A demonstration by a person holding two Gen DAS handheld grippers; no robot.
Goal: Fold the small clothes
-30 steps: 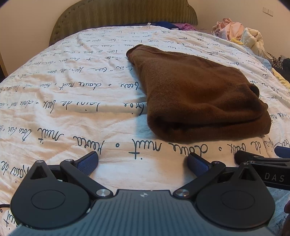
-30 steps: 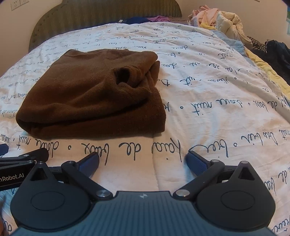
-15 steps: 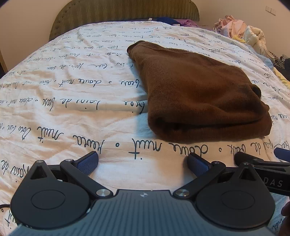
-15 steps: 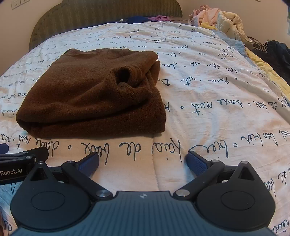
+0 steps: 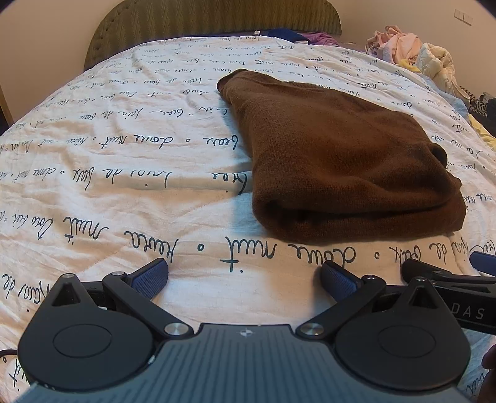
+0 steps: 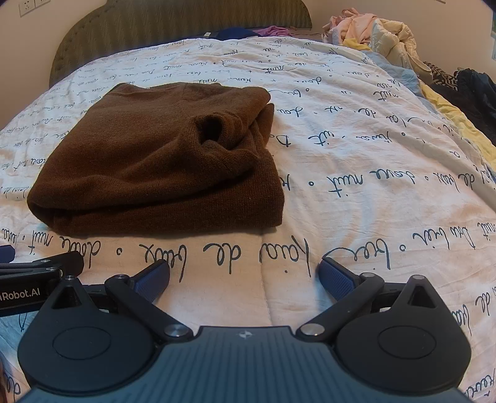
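Two views: both wrist cameras look up the same bed from its near end.
Bed: a wide bed (image 5: 124,173) under a white quilt printed with dark handwritten script; it carries everything named below.
Headboard: an olive, ribbed, arched headboard (image 5: 214,21) stands at the bed's far end, well beyond the garment.
Clothes heap: a pile of pale pink, cream and yellow clothes (image 6: 372,28) lies past the garment, at the bed's far right corner; darker cloth runs down the right edge nearer the camera.
Garment: a brown knitted garment (image 5: 341,161) (image 6: 161,158) lies folded into a thick, roughly square bundle near the bed's middle. Its layered fold edge faces the grippers, and a rolled opening, perhaps a cuff or neck, shows on top toward the bundle's right side.
Left gripper: the left gripper (image 5: 245,274) hovers over bare quilt just in front of the garment's near left corner, not touching it. Jaws spread wide, blue pads with nothing between them.
Right gripper: the right gripper (image 6: 245,274) hovers just in front of the garment's near right corner, also clear of the cloth. Jaws spread wide and empty. Each gripper's tip shows at the edge of the other's view, side by side.
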